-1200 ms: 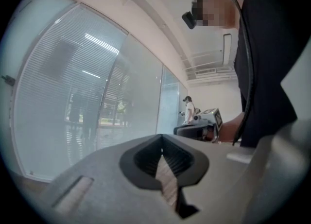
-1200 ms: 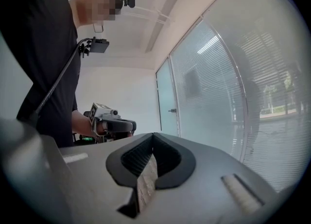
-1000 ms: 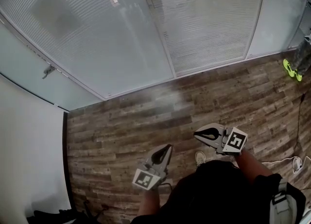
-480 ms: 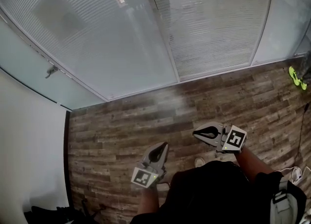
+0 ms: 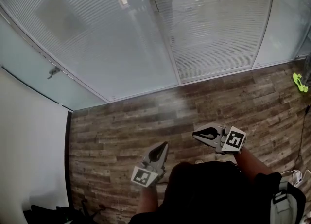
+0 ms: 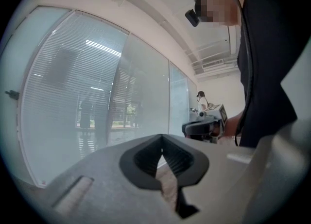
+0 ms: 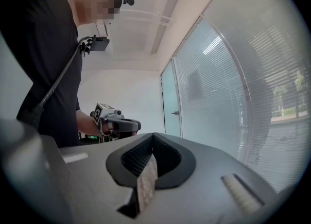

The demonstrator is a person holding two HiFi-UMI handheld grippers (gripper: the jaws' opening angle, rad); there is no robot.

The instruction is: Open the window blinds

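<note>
The window blinds (image 5: pixel 102 33) are white horizontal slats, down over tall glass panels across the far wall; they also show in the left gripper view (image 6: pixel 68 96) and the right gripper view (image 7: pixel 218 92). My left gripper (image 5: pixel 164 144) is held level at waist height over the wooden floor, well short of the glass, its jaws shut and empty (image 6: pixel 162 136). My right gripper (image 5: pixel 194 133) hangs beside it, pointing left, also shut on nothing (image 7: pixel 153 134). No cord or wand for the blinds is visible.
A wood-plank floor (image 5: pixel 126 121) runs up to the glass wall. A door handle (image 5: pixel 52 72) sits on the frosted panel at left, next to a white wall (image 5: pixel 29 160). A neon-yellow shoe (image 5: pixel 300 82) lies at far right. Dark bags (image 5: pixel 48 214) rest at bottom left.
The glass wall and floor have slid slightly down and right in the head view. Both grippers keep the same pose, jaws closed throughout.
</note>
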